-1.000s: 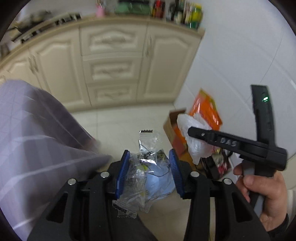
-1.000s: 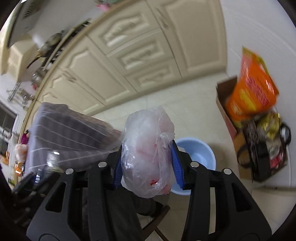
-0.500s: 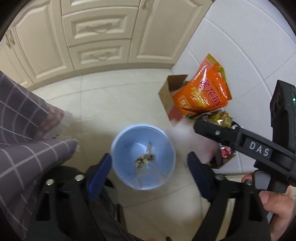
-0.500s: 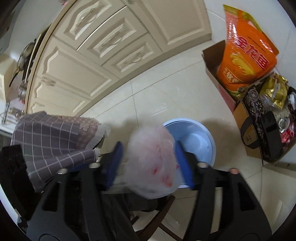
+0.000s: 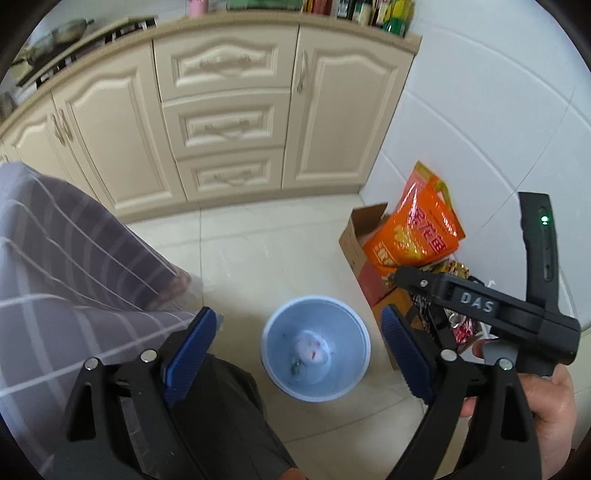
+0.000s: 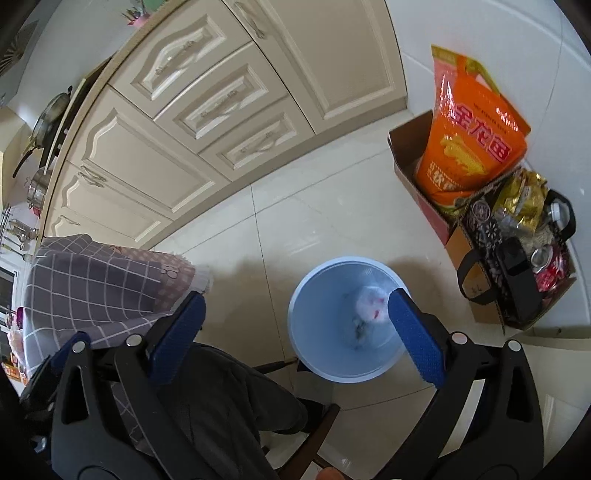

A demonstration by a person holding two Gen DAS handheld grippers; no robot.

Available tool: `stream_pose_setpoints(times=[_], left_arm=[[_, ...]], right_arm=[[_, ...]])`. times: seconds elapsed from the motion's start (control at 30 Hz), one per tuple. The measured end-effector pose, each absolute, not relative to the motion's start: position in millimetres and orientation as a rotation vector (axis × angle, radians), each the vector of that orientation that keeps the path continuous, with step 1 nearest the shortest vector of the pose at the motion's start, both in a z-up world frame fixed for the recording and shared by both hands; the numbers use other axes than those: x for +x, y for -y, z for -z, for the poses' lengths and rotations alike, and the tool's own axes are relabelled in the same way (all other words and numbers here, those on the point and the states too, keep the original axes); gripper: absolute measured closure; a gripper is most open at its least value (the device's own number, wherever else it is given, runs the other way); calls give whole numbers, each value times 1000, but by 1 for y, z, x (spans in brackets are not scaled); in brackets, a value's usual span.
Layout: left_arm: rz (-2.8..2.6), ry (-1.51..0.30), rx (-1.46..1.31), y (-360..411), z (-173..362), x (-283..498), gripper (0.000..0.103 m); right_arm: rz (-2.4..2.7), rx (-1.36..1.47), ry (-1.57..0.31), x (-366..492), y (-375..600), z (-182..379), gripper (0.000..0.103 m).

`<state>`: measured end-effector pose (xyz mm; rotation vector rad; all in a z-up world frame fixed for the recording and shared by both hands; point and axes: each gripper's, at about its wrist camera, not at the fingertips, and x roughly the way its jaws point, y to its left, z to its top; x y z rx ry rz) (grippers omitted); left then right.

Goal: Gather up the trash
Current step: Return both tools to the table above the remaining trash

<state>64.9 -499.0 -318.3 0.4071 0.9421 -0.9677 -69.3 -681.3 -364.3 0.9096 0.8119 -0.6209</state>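
Bag (image 6: 371,304) dropped into bin (image 6: 295,314); left gripper (image 5: 299,354), right gripper (image 6: 295,332) spread empty.

Open drop path over bin (image 5: 280,384)
Tablecloth edge (image 5: 92,266) crowds left; cardboard box (image 6: 410,162) stands right; bare floor (image 5: 258,251) ahead to cabinets (image 5: 229,125).

Floor (image 5: 280,254): pale glossy tiles under me.
Cabinets (image 5: 229,122): cream doors and three drawers, facing me.
Wall (image 5: 480,122): white tiles, right of the cabinets.
Counter (image 5: 229,22): bottles stand on top of the cabinets.
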Motion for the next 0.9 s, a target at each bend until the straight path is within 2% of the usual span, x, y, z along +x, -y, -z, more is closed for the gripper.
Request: stream_pose_setpoints(times=[0.33, 0.73, 0.9], left_arm=[[953, -793, 302, 452, 244, 65, 14], [798, -635, 191, 358, 174, 89, 14], [723, -576, 150, 311, 151, 99, 9]], right_arm=[[567, 758, -680, -46, 643, 273, 6], [381, 580, -559, 0, 565, 174, 6], [285, 512, -511, 20, 526, 138, 6]])
